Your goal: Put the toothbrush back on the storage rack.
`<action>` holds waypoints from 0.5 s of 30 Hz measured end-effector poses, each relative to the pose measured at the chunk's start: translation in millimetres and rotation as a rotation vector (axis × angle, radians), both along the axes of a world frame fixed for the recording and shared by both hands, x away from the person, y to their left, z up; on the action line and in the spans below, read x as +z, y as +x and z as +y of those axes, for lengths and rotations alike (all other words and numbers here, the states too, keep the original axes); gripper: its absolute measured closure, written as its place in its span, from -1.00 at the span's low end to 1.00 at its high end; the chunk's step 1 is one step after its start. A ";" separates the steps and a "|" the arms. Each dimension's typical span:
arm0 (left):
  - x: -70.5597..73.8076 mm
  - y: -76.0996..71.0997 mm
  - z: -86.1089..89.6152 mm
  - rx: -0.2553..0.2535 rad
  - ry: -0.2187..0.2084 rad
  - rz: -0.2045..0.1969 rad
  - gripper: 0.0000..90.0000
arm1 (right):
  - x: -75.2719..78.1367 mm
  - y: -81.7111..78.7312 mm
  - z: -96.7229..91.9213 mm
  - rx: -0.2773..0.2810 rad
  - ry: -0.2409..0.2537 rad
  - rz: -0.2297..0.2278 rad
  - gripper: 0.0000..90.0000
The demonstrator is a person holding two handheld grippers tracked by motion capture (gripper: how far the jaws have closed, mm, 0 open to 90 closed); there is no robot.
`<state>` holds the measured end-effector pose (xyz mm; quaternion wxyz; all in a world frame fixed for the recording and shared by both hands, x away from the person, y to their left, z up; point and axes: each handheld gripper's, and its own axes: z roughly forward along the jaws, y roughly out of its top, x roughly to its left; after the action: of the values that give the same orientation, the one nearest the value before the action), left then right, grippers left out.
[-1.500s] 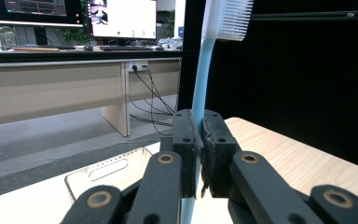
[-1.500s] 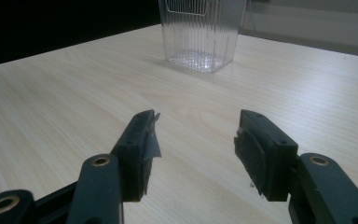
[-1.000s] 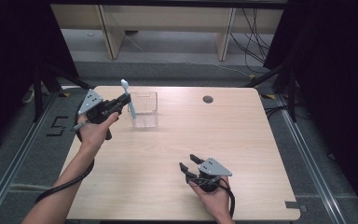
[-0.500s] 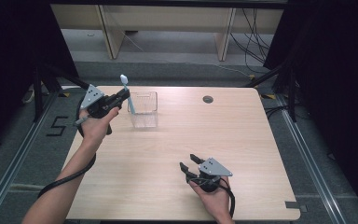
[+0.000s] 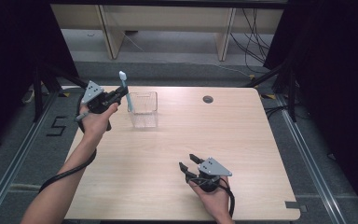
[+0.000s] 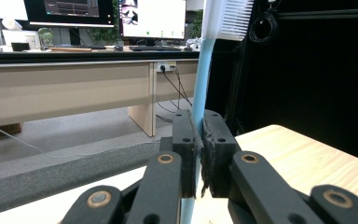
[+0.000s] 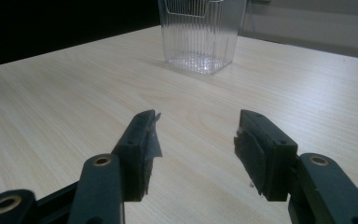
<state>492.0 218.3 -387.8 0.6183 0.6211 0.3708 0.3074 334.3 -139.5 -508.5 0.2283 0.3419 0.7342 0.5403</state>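
Your pale wooden table (image 5: 242,140) fills the high view, dark curtains around it, a small round hole (image 5: 208,99) at its 12 o'clock; the left gripper view alone shows a desk with monitors (image 6: 154,18) beyond; the clear ribbed container (image 5: 143,109) stands at 11 o'clock, nothing visible inside; your right gripper (image 7: 196,140) rests at 5 o'clock, jaws wide; your left gripper (image 6: 198,135) clamps the upright blue toothbrush (image 6: 200,88) just left of the container, bristles (image 6: 235,18) topmost.

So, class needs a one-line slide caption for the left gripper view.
Left gripper clamps a blue toothbrush upright, white bristles on top, above the wooden table's edge.
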 end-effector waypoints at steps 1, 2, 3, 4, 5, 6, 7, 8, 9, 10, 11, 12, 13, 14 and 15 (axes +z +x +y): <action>-0.3 0.7 0.2 0.002 0.002 0.000 0.87 | 0.0 -0.1 -0.1 -0.001 -0.002 0.000 0.07; -0.8 1.6 0.0 0.003 -0.002 0.002 0.87 | 0.3 -0.4 -0.5 -0.003 -0.007 0.004 0.07; -1.4 2.6 0.3 0.005 0.003 0.005 0.87 | 0.2 -0.6 -0.4 -0.005 -0.008 0.004 0.07; -1.8 3.1 0.2 0.006 0.000 0.006 0.87 | 0.3 -0.5 -0.7 0.002 -0.008 0.007 0.07; -2.4 3.7 0.3 0.007 0.000 0.008 0.87 | 0.0 0.2 -0.6 0.008 -0.004 -0.001 0.07; -3.0 4.3 0.5 0.008 0.000 0.009 0.87 | 0.2 0.0 -0.7 0.007 -0.007 0.000 0.07; -3.7 5.0 1.0 0.010 0.004 0.011 0.87 | 0.2 0.1 -0.8 0.007 -0.007 -0.001 0.07; -4.2 5.4 1.1 0.012 0.003 0.013 0.87 | -0.2 0.7 -0.3 0.010 0.001 -0.006 0.07; -4.6 5.9 1.6 0.014 0.005 0.013 0.87 | 0.3 0.2 -0.9 0.005 -0.007 -0.001 0.07; -5.1 6.4 1.9 0.016 0.005 0.015 0.87 | 0.6 -0.2 -1.2 0.001 -0.014 0.002 0.07; -5.4 6.7 2.2 0.017 0.005 0.017 0.87 | 0.6 -0.3 -1.3 0.002 -0.016 0.005 0.07; -5.8 7.1 2.6 0.018 0.008 0.018 0.87 | 0.6 -0.4 -1.3 0.003 -0.016 0.005 0.07; -6.3 7.3 2.7 0.018 0.007 0.020 0.87 | 0.4 -0.4 -1.1 0.001 -0.017 0.004 0.07; -6.7 7.5 2.8 0.018 0.007 0.021 0.87 | 0.1 -0.2 -0.7 -0.001 -0.013 0.001 0.07; -7.2 7.6 2.8 0.018 0.007 0.022 0.87 | 0.1 -0.3 -0.7 -0.001 -0.014 0.001 0.07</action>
<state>499.6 221.0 -395.0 0.6091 0.6233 0.3820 0.3075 334.0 -140.2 -508.5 0.2305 0.3412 0.7378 0.5349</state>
